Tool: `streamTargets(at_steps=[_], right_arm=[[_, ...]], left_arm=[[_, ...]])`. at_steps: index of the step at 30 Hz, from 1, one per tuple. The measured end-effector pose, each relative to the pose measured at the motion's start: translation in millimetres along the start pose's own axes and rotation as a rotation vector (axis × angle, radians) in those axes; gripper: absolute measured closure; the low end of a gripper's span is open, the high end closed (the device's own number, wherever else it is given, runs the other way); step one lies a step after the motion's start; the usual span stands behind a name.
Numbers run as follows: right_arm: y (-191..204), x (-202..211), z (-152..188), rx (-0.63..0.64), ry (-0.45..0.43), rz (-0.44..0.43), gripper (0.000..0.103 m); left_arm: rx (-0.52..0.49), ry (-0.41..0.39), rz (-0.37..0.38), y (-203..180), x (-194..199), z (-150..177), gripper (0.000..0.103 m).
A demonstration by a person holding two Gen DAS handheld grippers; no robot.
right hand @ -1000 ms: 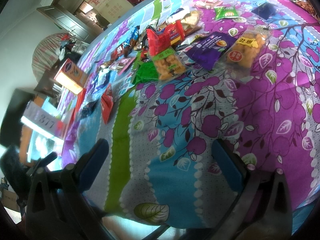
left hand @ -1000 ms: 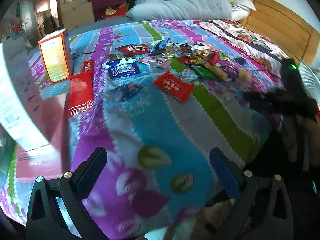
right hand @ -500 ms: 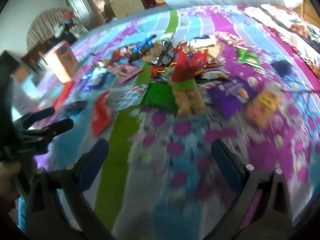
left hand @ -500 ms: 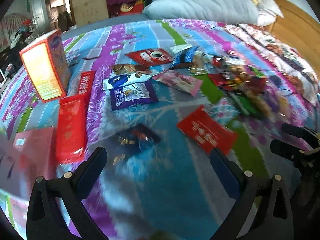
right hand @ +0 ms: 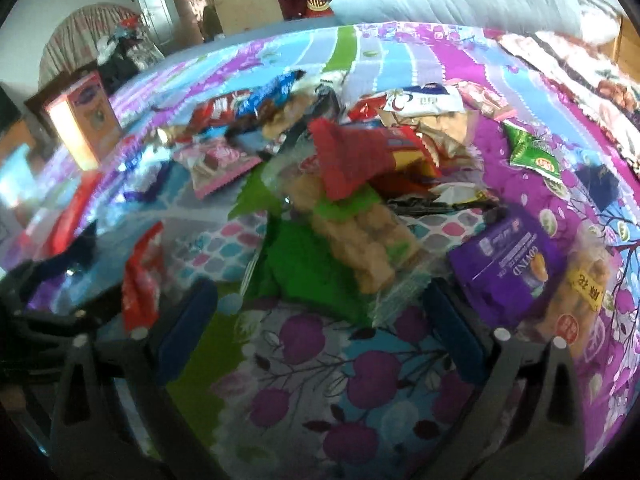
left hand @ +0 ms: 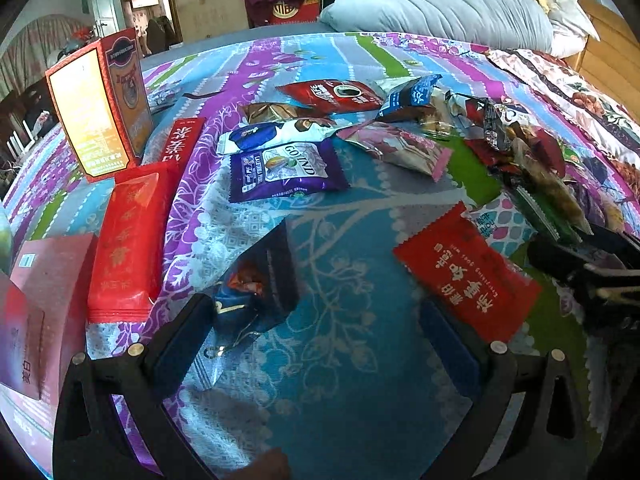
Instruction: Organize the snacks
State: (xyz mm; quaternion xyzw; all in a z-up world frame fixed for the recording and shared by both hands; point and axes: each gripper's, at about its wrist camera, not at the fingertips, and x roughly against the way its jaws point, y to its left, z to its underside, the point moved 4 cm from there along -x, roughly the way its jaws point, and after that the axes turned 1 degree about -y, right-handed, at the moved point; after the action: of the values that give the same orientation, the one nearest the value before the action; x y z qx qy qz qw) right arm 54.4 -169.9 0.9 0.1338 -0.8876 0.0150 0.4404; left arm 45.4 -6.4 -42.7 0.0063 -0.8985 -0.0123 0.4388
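Snack packets lie scattered over a colourful bedspread [left hand: 344, 360]. My left gripper [left hand: 316, 344] is open low over the spread; a dark blue packet [left hand: 256, 284] lies by its left finger and a red packet [left hand: 468, 272] by its right finger. Farther off are a purple packet [left hand: 280, 170] and a long red pack [left hand: 128, 236]. My right gripper [right hand: 320, 332] is open just short of a clear bag of brown snacks [right hand: 360, 248] on a green packet [right hand: 304, 268]. A purple packet [right hand: 512, 268] lies to its right. The right gripper [left hand: 588, 268] shows at the left view's right edge.
An upright orange-and-red box [left hand: 96, 104] stands at the left, with pink boxes [left hand: 36, 304] nearer. A heap of mixed packets [right hand: 380, 140] fills the middle of the bed. A grey-blue duvet [left hand: 440, 0] and a wooden headboard [left hand: 612, 56] lie beyond.
Both grippers have moved forward and lower toward the snacks. The left now hangs over the dark blue and red packets; the right has closed in on the clear snack bag.
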Motion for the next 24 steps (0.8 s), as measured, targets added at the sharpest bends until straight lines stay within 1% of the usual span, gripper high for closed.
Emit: streamTargets(at_steps=[2,7,24], right_arm=[[3.8,-1.6,0.7,0.027,0.007,0.035,0.0],[6.0,-3.1,0.3,0.044,0.013,0.062,0.0],[5.9,-3.0,0.3,0.044,0.014,0.063,0.0]], left_arm=[[0.001,-0.009,0.005,0.9,-0.1,0.7,0.0],[0.002,-0.016,0.008,0.9,-1.3,0.7,0.0],[0.008,-0.019,0.02,2.8,-1.9,0.5,0.0]])
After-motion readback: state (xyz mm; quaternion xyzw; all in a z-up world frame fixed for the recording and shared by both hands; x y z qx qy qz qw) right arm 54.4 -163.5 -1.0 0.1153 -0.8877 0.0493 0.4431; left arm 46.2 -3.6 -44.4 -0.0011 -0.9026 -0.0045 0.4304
